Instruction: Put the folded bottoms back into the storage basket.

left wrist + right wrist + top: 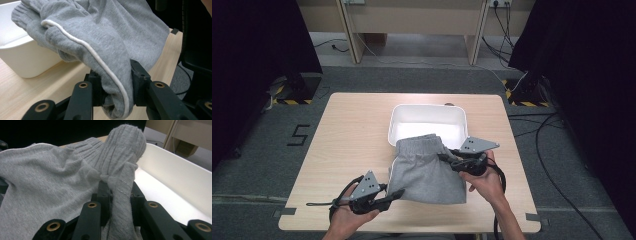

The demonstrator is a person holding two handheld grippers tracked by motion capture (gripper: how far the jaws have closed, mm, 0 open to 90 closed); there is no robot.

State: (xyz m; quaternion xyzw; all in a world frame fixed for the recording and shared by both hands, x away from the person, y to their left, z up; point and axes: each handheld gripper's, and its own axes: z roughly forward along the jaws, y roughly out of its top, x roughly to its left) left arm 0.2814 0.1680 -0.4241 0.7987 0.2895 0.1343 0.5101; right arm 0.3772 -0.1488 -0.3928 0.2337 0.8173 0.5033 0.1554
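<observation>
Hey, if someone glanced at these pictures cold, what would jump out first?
The grey shorts, in the middle of the wooden table, pinched on both sides: the left tool grips a hem corner with white piping, the right tool the ribbed waistband. Just behind, the white tub stands, the waistband draped over its near rim.

The grey shorts (428, 169) drape over the near wall of the white bin (402, 116), hiding that rim — whether cloth touches the bin's floor cannot be told. In the left gripper view the shorts' upper part is cut off at the top edge. In the right gripper view bunched cloth between the jaws hides their inner faces — the bin runs off the right edge.
</observation>
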